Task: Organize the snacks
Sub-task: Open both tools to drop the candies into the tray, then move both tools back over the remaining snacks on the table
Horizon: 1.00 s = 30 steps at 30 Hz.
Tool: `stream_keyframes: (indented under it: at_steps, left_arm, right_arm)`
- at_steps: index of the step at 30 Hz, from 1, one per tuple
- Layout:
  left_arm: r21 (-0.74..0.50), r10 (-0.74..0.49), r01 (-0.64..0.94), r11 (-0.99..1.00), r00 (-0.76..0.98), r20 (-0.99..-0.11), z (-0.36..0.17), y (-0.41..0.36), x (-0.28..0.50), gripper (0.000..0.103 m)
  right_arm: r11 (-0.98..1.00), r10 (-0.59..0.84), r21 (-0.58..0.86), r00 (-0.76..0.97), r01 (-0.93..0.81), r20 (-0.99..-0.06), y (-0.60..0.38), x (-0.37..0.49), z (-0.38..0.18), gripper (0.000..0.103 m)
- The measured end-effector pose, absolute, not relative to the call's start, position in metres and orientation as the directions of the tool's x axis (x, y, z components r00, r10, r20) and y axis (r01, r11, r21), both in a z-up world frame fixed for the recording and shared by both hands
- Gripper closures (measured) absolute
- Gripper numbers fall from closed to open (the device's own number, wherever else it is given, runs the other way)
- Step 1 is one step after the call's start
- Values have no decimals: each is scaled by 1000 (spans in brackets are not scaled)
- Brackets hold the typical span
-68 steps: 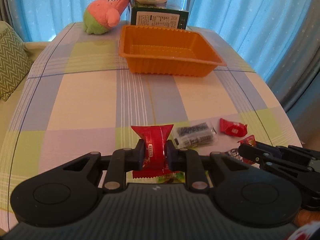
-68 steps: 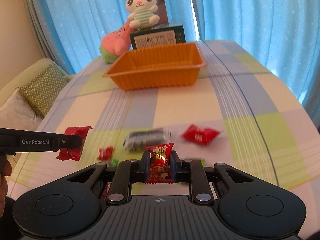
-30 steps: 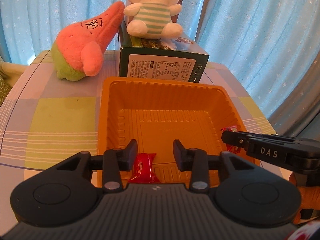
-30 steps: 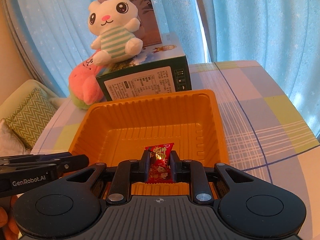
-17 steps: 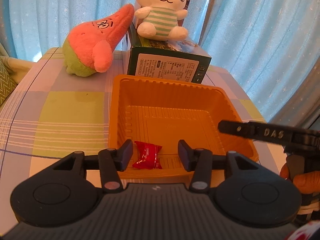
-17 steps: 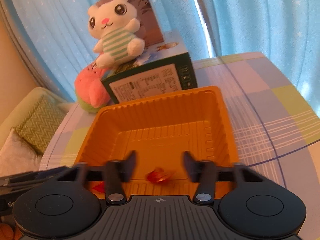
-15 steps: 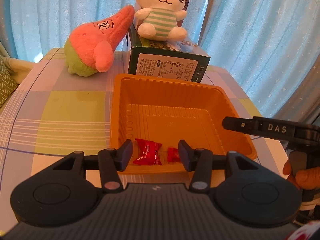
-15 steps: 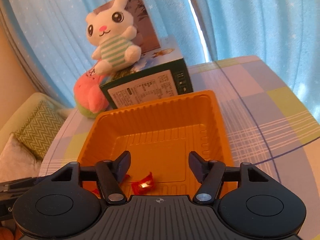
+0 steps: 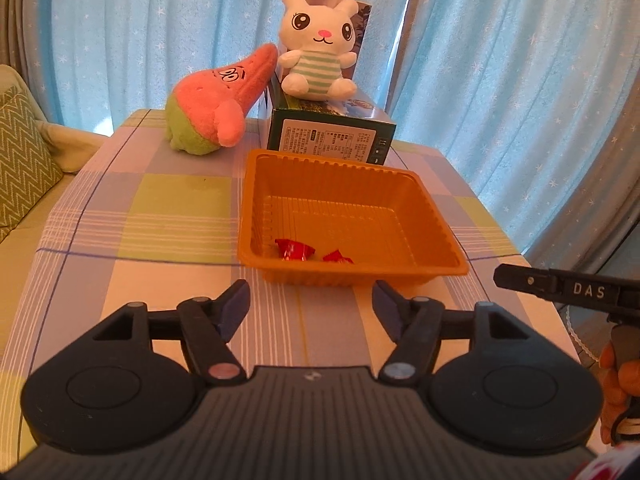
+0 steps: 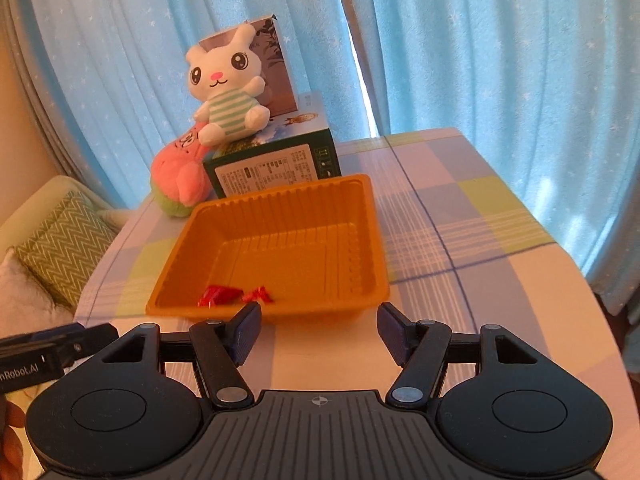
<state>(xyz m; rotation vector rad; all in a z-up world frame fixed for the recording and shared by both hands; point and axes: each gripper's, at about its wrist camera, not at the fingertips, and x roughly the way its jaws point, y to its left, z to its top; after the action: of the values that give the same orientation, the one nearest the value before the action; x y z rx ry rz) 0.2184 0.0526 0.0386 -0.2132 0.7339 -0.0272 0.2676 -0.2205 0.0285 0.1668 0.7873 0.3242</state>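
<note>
Inside orange tray point(image 9: 404, 184), near wall: 2 red snack pkts point(image 9: 295, 249) point(image 9: 338, 257); left gripper point(image 9: 310, 307) & right gripper point(image 10: 318, 330) both empty, jaws spread.

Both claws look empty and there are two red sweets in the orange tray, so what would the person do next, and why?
Probably draw both back from the orange tray to fetch more snacks. The left gripper and right gripper are open and hold nothing, and two red candies already lie in the tray's near corner. No other snacks show in either view, so where they lie can't be told.
</note>
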Motion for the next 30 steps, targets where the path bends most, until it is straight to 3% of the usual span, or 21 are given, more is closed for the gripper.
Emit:
stream_keyframes:
  at_steps: [13,30]
  left_arm:
    - [-217,-101,-68,974,724,-682,36,29,113,29]
    - [-196,-78,-107,975,659,-748,-10,20,48,29]
  right_arm:
    - [956,295,196,694,-221,-657,-257,149,37,39]
    - [964,267,205,655,-172,-707,-283,71,-3,39]
